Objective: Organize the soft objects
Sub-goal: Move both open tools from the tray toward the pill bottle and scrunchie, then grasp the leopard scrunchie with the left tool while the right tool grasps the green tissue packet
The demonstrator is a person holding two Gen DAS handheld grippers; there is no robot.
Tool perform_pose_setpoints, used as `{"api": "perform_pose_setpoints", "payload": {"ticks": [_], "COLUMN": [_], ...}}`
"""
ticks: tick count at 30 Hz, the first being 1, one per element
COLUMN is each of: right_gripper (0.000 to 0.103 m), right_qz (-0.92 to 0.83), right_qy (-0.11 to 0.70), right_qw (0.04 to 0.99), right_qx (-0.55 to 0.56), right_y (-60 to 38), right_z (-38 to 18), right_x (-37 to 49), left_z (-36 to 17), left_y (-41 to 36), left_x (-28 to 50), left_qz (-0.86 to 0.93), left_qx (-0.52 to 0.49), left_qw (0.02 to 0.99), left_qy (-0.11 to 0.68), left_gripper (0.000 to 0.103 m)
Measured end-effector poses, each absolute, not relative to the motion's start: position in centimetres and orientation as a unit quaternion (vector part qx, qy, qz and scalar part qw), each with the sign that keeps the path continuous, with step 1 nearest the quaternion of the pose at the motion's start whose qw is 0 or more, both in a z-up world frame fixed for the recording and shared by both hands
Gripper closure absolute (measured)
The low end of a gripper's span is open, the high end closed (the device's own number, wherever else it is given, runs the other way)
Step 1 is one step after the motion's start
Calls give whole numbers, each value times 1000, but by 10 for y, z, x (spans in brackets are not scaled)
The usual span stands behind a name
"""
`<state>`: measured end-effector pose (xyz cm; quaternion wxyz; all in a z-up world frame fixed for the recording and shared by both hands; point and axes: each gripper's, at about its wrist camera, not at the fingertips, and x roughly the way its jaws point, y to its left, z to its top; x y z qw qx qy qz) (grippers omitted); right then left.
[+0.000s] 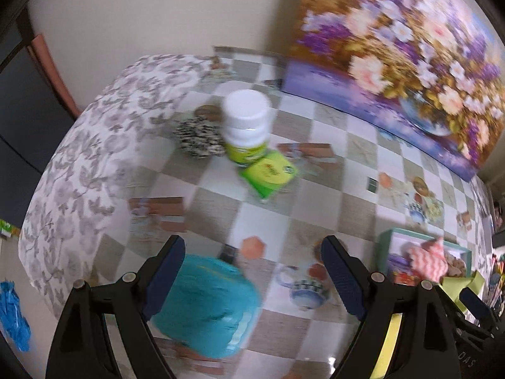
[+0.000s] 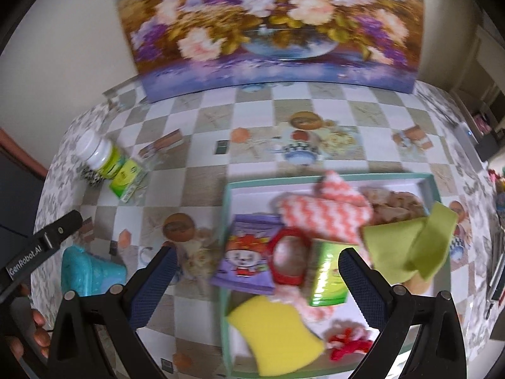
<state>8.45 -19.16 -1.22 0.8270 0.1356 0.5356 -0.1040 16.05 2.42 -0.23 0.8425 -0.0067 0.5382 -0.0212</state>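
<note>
My left gripper (image 1: 252,268) is open above the checkered table, with a teal soft cloth (image 1: 208,306) lying between its fingers, nearer the left one. The cloth also shows in the right wrist view (image 2: 88,271). My right gripper (image 2: 257,279) is open and empty over the teal-rimmed tray (image 2: 331,177). The tray holds a yellow sponge (image 2: 274,334), a pink zigzag cloth (image 2: 325,214), a green cloth (image 2: 410,246), a purple packet (image 2: 246,259), a red-rimmed round item (image 2: 288,259), a green box (image 2: 328,274) and a red-white scrunchie (image 2: 347,344).
A white-capped green bottle (image 1: 246,126), a green packet (image 1: 268,173) and a black-and-white scrunchie (image 1: 199,139) lie at the table's far left. A flower painting (image 2: 271,25) leans on the wall behind. The tray shows at the right in the left wrist view (image 1: 385,240).
</note>
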Motion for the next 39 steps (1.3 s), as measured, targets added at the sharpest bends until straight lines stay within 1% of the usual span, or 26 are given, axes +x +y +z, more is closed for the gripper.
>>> {"api": "perform_pose_setpoints", "payload": {"ticks": [5,14,17,22,25,34,39], "right_gripper": [0,0,0,0,0,0,0], "right_qz": [-77,-38,-25,8,29,82,97], "right_qy": [538,545,543,530,540,566,572], "right_qw": [829,830,832,843,837,820,814], "right_qx": [132,112,110,90,85,11,-3], "right_y": [-165,-128,-123,-110,-100,-57,-48], "right_z": [-16,-24,-24,-24,-37,-76,-93], "right_x": [94,113,123,154,181,244,262], "left_z": [-4,-7,-4,-8,-17,-70,-88], "left_y": [58,89,94,108,112,123,113], "left_x": [164,173,185,226,252,319,335], "left_qz": [1,8,-12,-37,-35,-87,-103], "left_qx": [-32,-52,-42,-14,14,-17,9], "left_qw": [844,842,846,837,828,789,784], "left_qy": [536,537,531,546,560,609,612], "left_gripper": [15,15,15,15,15,15,15]}}
